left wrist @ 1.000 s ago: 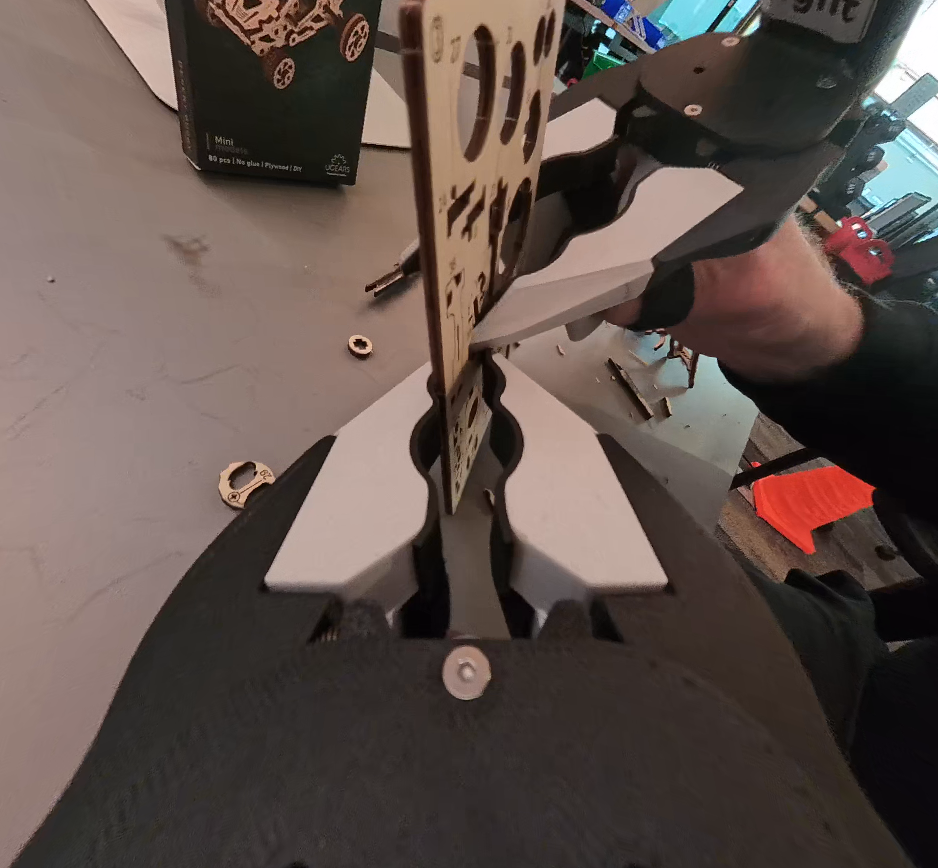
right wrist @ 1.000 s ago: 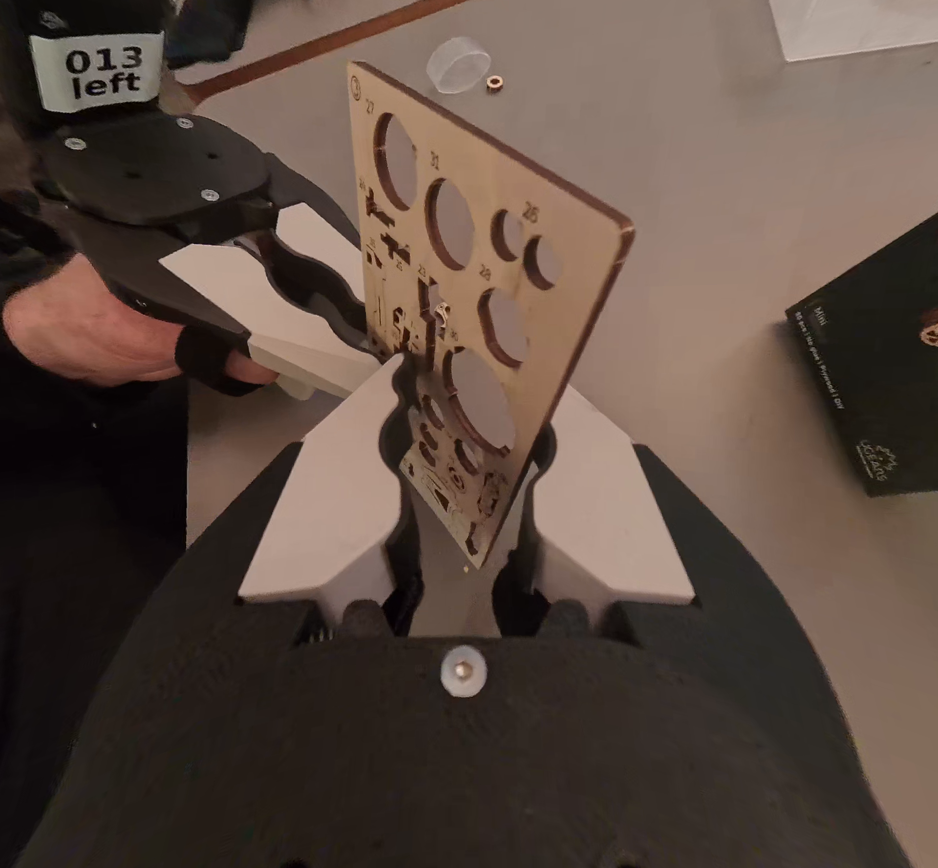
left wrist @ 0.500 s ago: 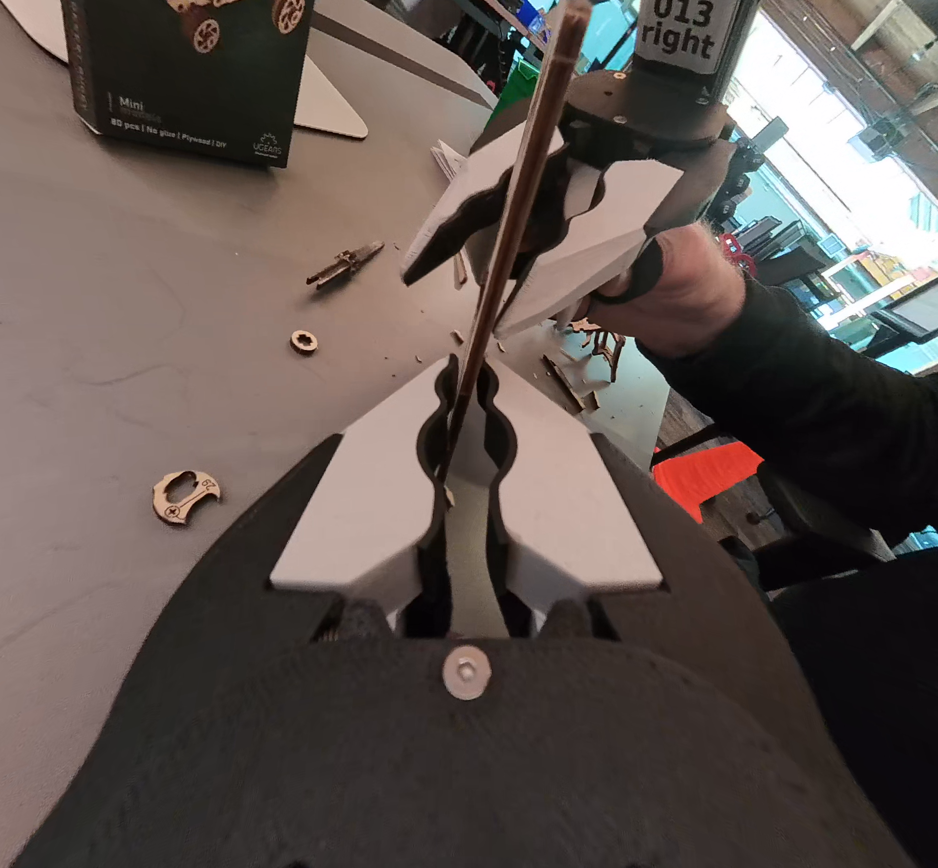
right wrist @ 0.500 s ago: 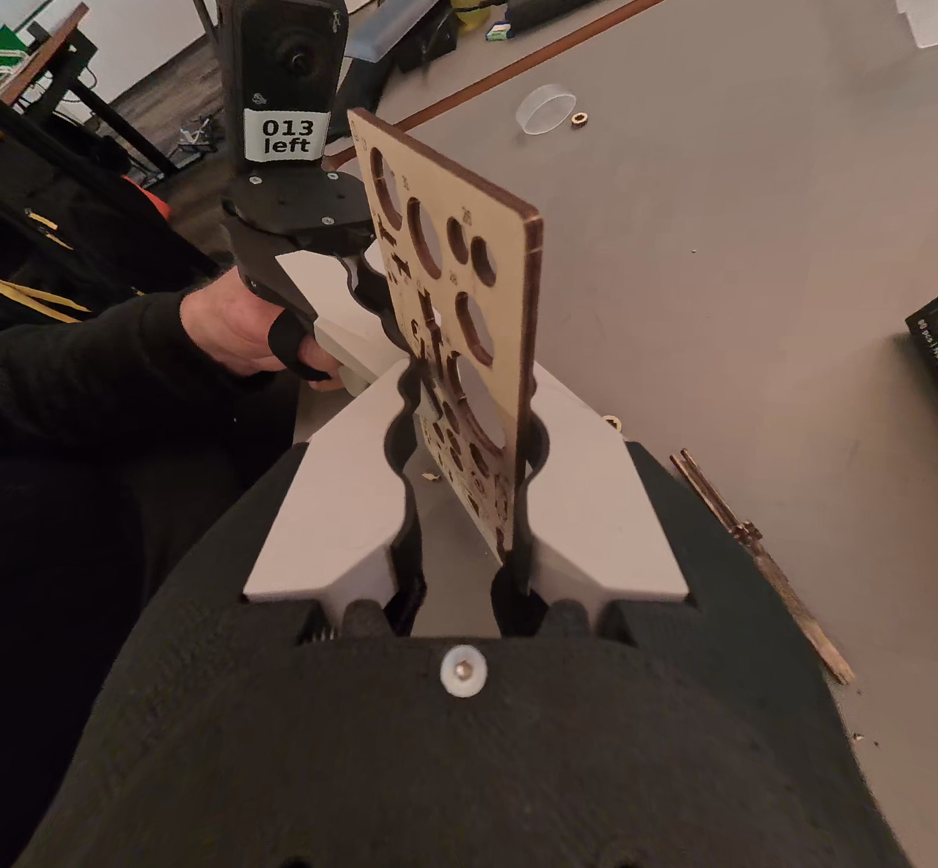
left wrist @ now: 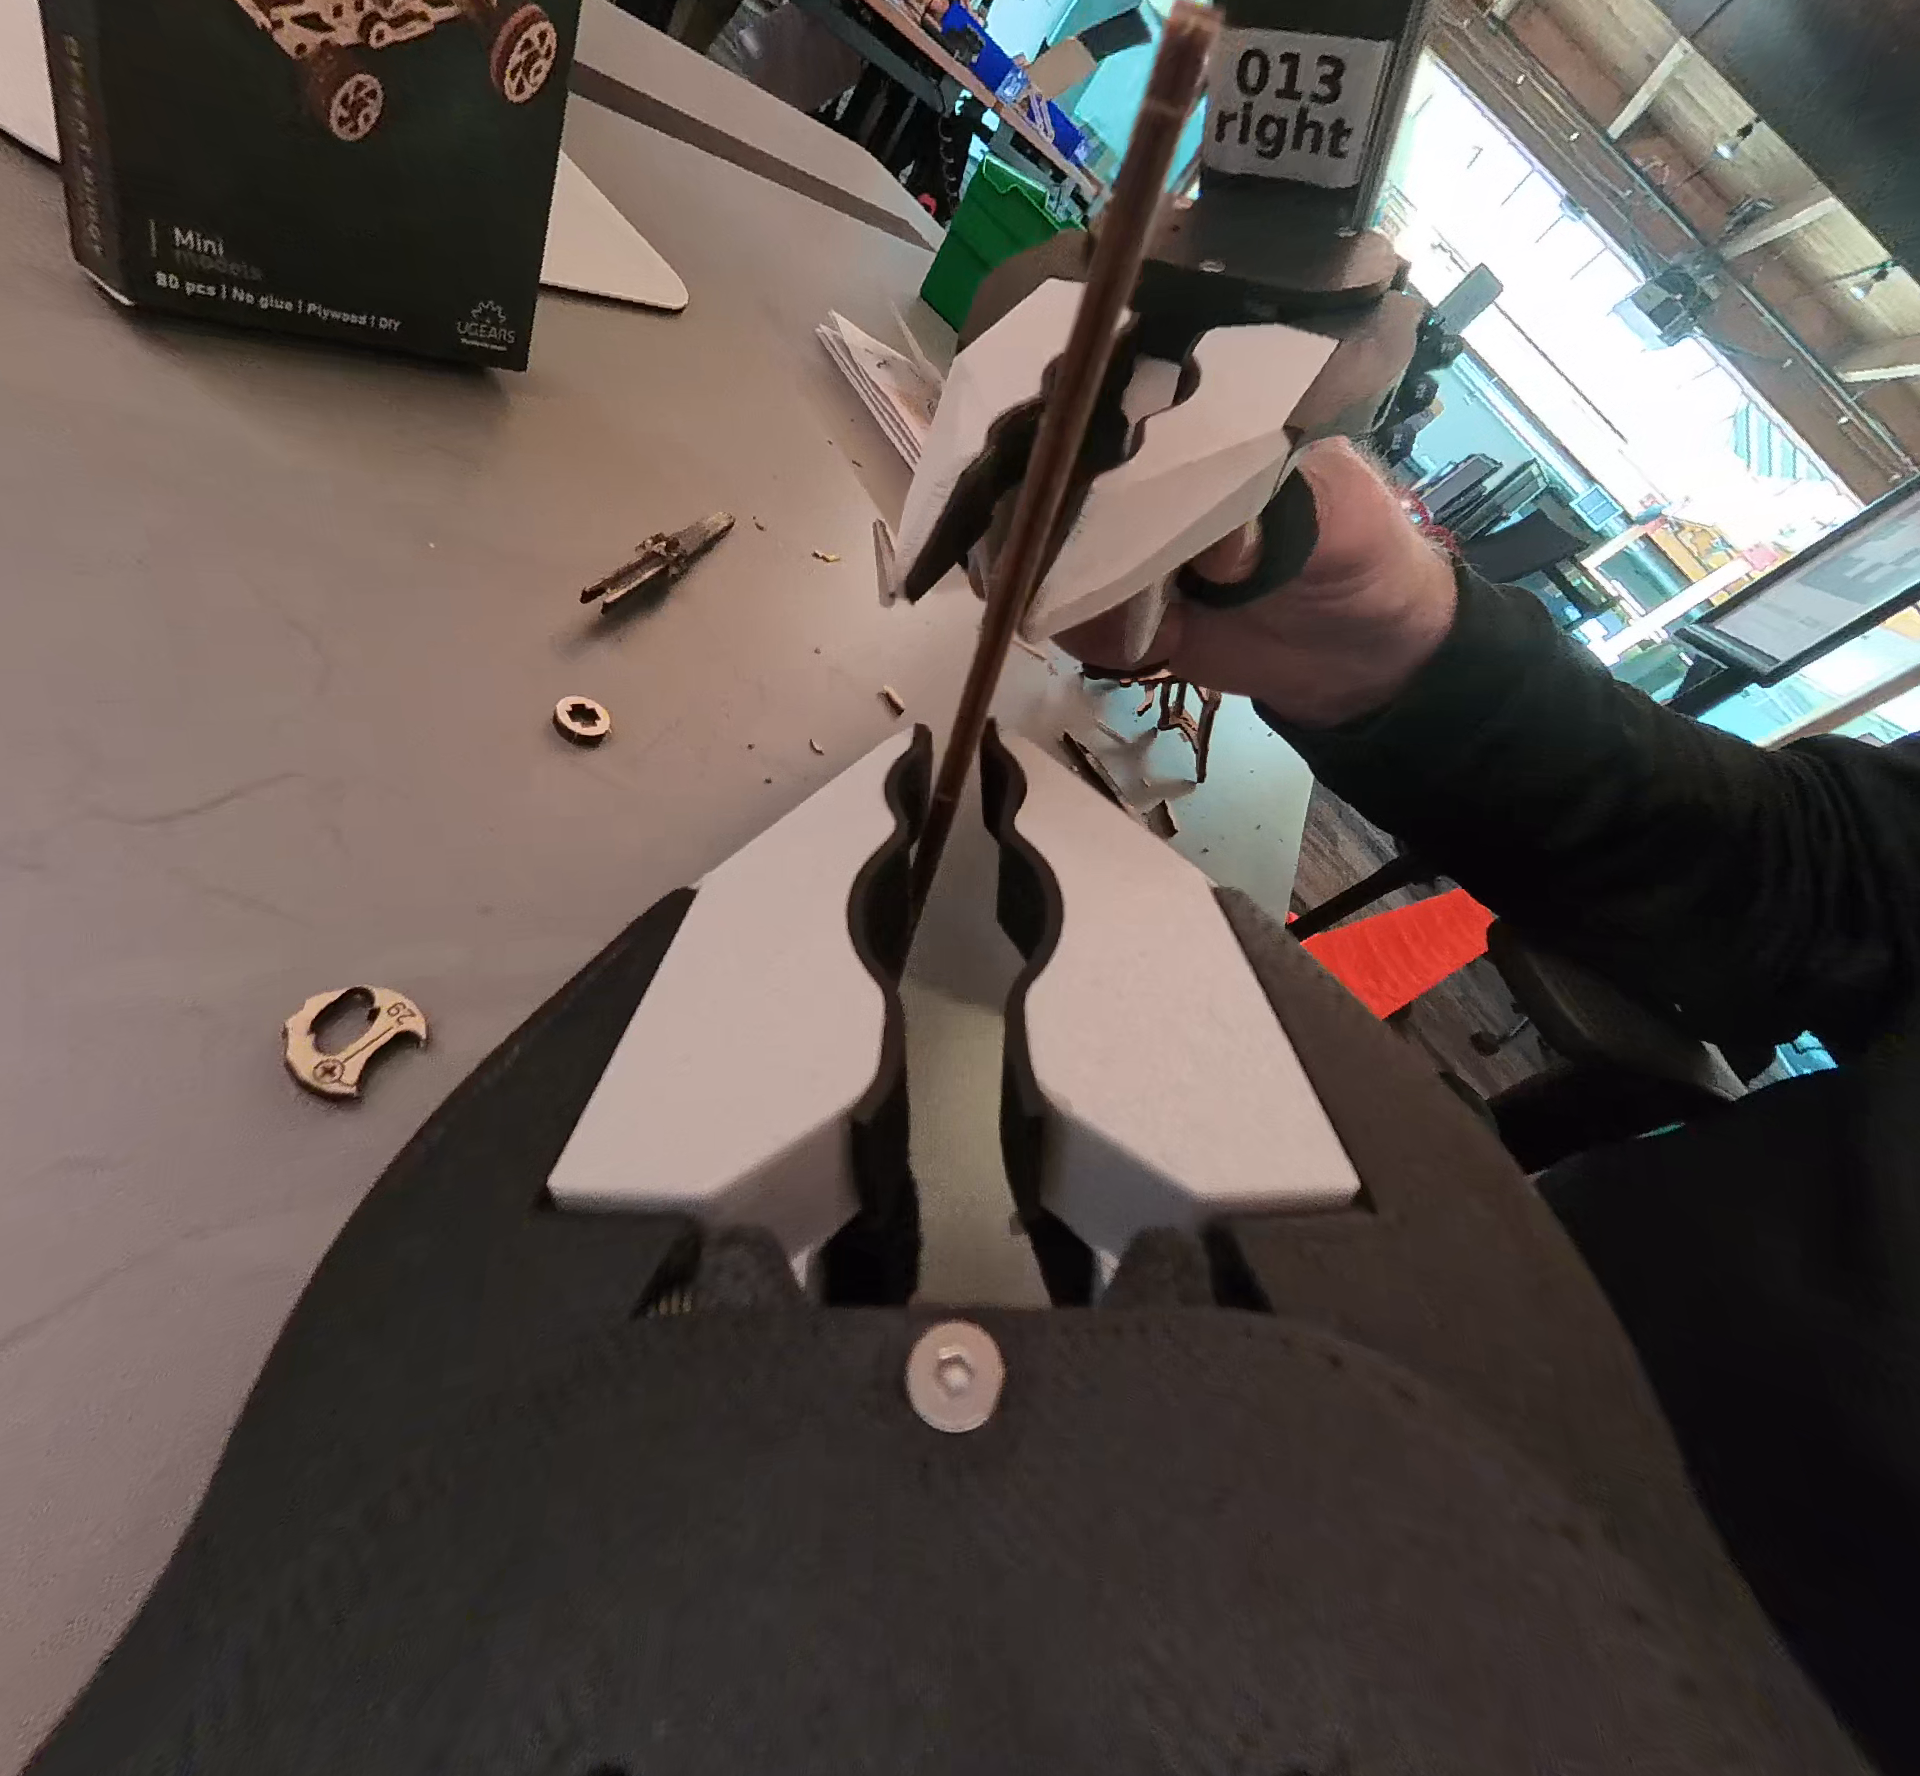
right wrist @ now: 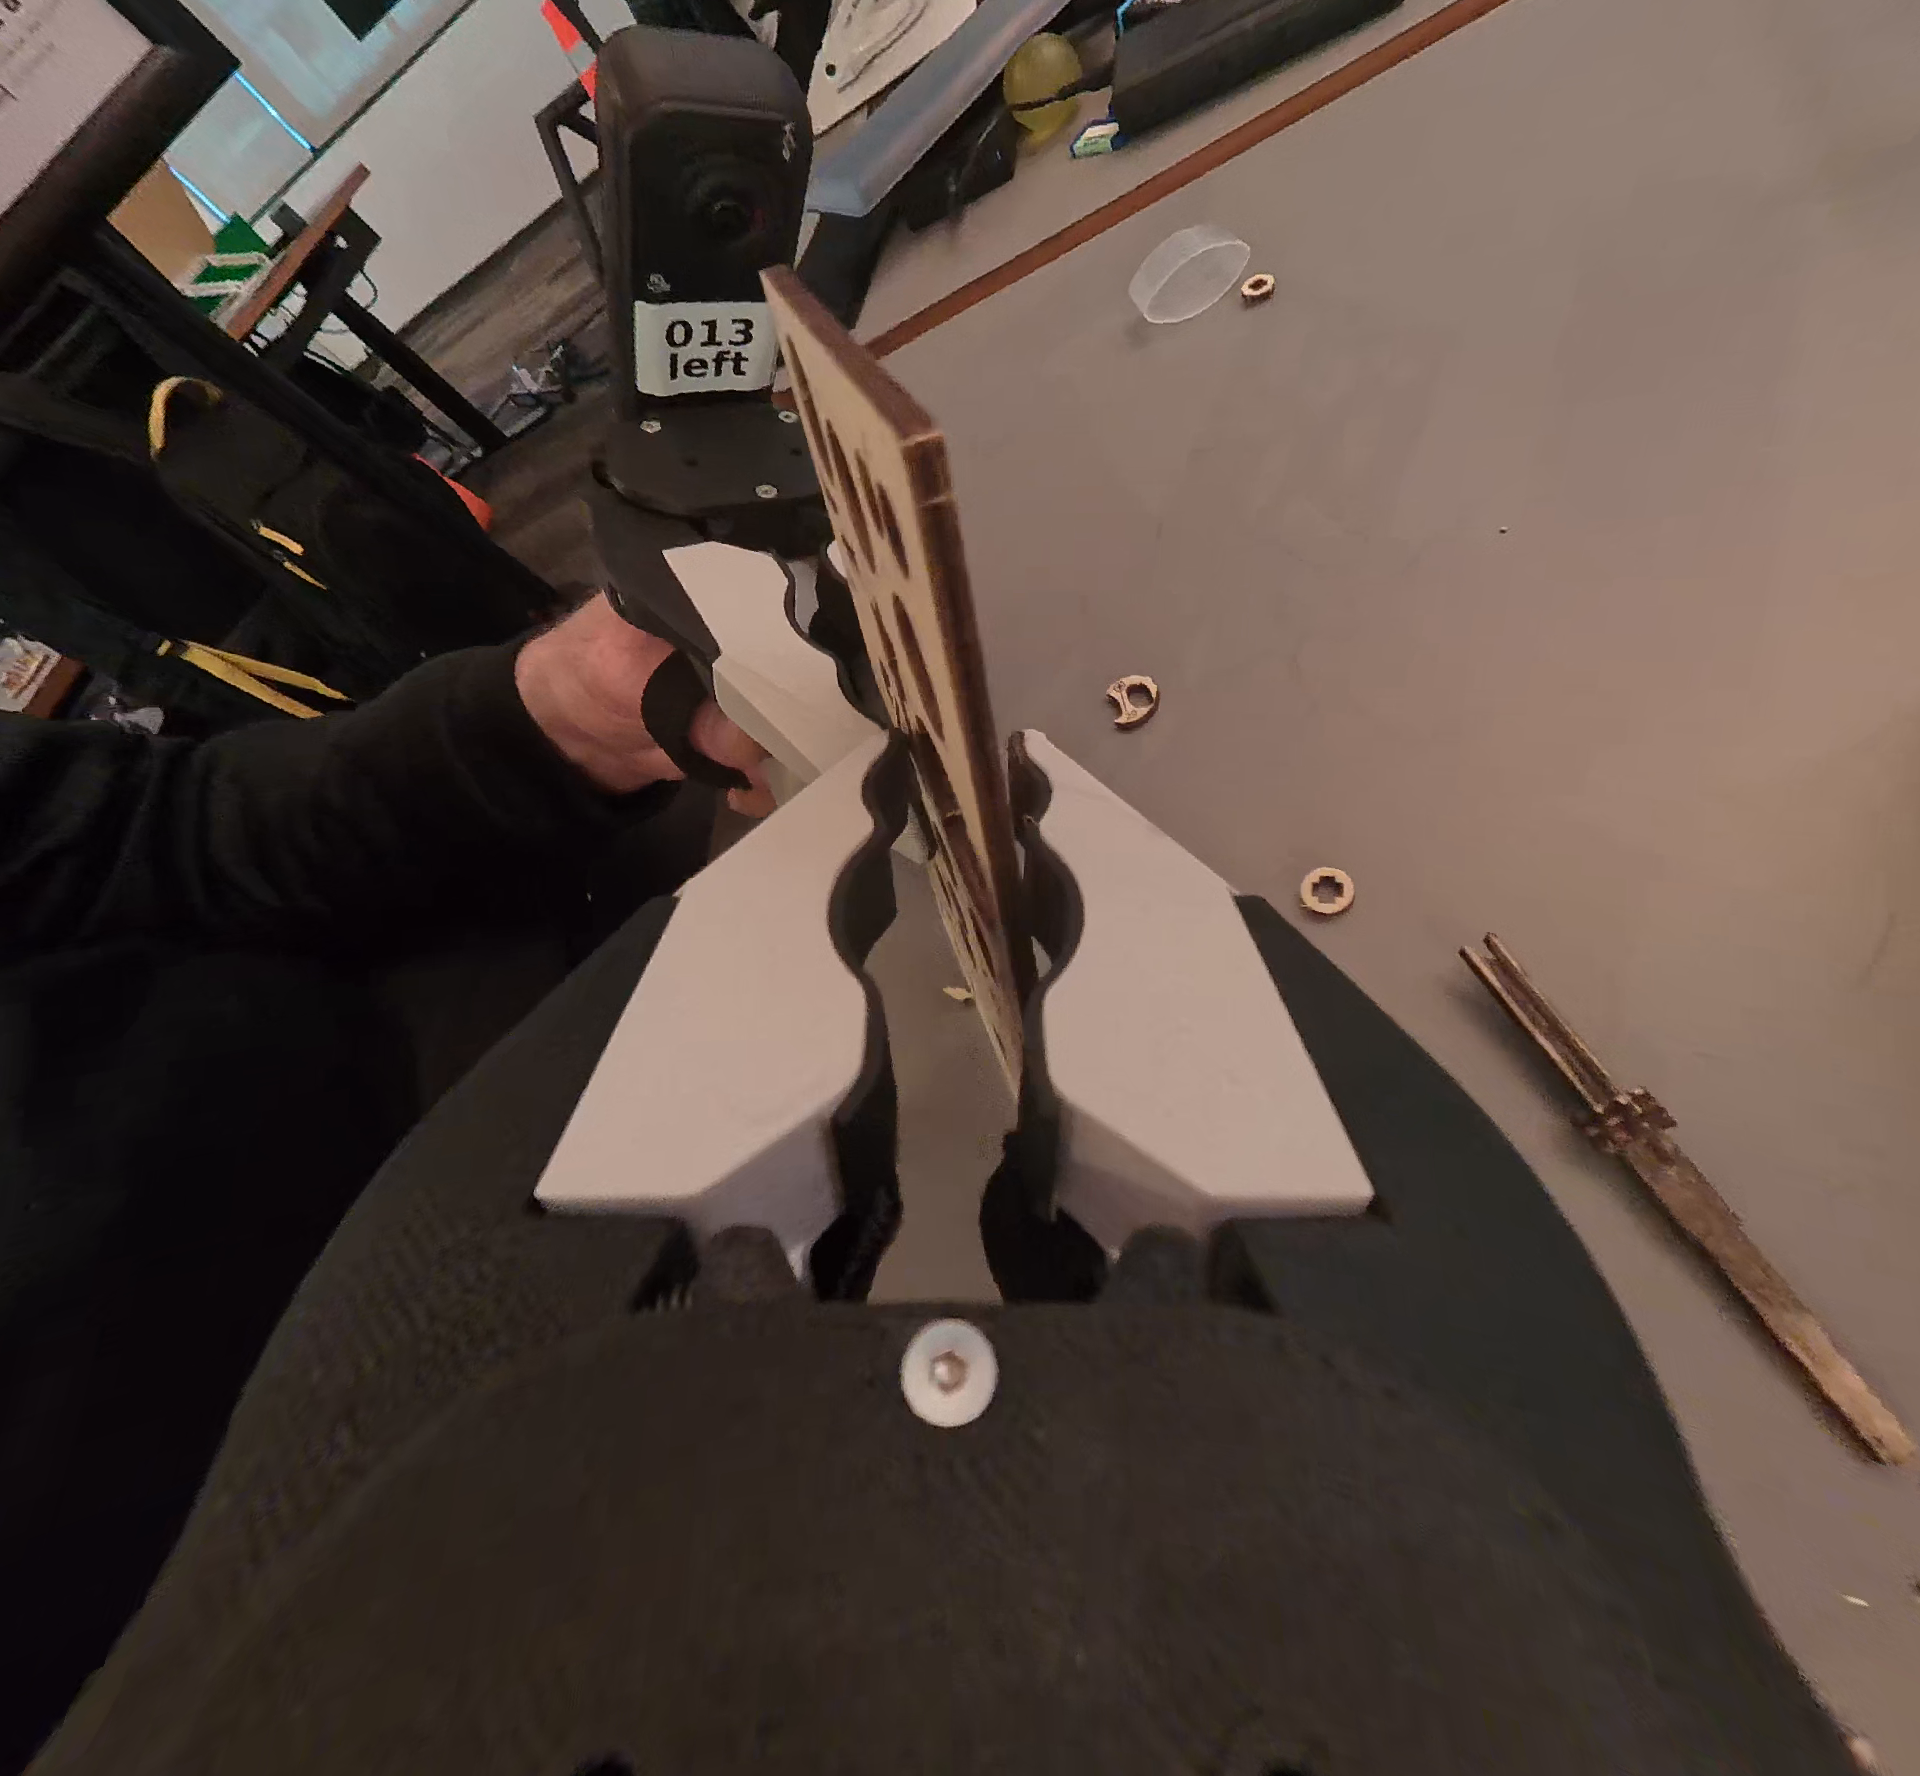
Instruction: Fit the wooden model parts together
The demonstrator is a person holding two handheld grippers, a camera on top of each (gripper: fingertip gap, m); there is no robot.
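Grey tabletop point(left wrist: 260, 583) spreads under both grippers, with a workshop of desks and bright windows behind. Between the two grippers stands the wooden parts sheet point(right wrist: 914, 646), upright and edge-on, full of punched-out holes. The left gripper point(left wrist: 951, 760) has its jaws at a narrow gap around the sheet's lower edge; whether both pads press it I cannot tell. The right gripper point(right wrist: 956, 770) sits with the sheet against its right finger, a gap showing at the left. Beyond the left jaws lie a small wooden ring point(left wrist: 582, 719), a flat cam-shaped piece point(left wrist: 353, 1040), a dark wooden strip point(left wrist: 657, 559) and the kit box point(left wrist: 301, 95).
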